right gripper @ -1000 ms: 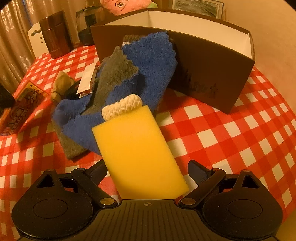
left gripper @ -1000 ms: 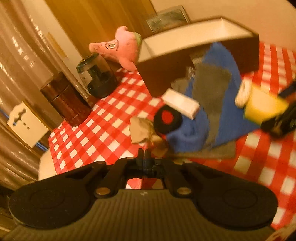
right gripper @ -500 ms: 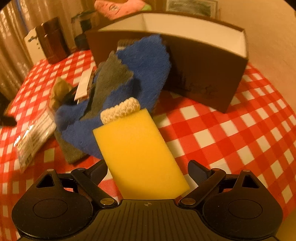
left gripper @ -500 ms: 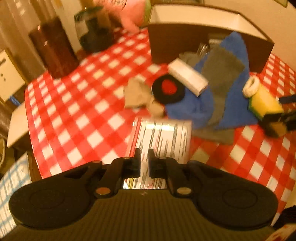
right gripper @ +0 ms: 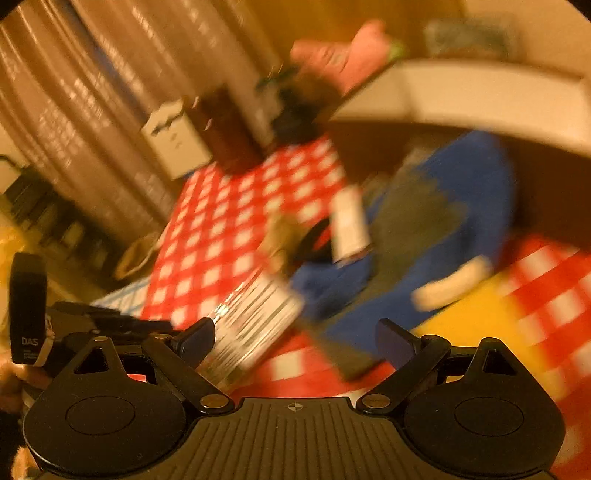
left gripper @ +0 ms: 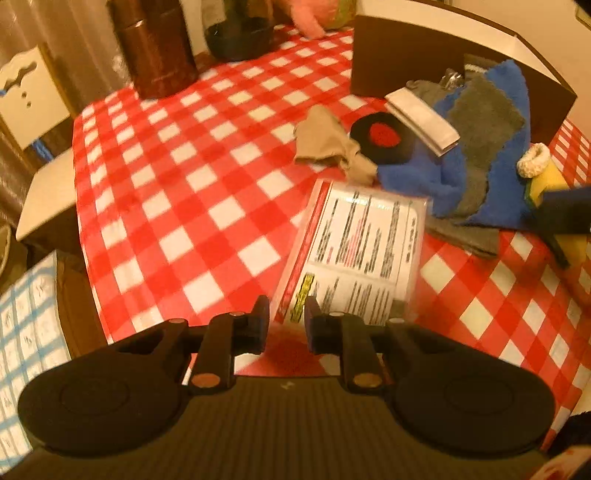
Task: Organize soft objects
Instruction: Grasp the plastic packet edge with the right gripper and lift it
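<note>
My left gripper (left gripper: 287, 322) has its jaws slightly apart over the near edge of a printed plastic packet (left gripper: 354, 254) lying on the red checked tablecloth (left gripper: 192, 192). A blue and grey cloth (left gripper: 476, 155) lies before the brown box (left gripper: 406, 48), with a beige cloth (left gripper: 325, 136), a black and red disc (left gripper: 382, 138) and a white bar (left gripper: 421, 120) beside it. The yellow sponge (left gripper: 550, 181) carries a cream crochet ring (left gripper: 533, 160). My right gripper (right gripper: 295, 341) is open and empty; its view is blurred, with the sponge (right gripper: 476, 321) to its right on the table.
A brown canister (left gripper: 155, 44), a dark glass jar (left gripper: 240, 29) and a pink plush toy (left gripper: 314, 14) stand at the table's far edge. A white chair back (left gripper: 26, 96) and a blue patterned cloth (left gripper: 26, 339) lie off the left edge.
My right gripper let go of the yellow sponge and swung left, its view now blurred. My left gripper opened slightly; the packet lies flat in front of it.
</note>
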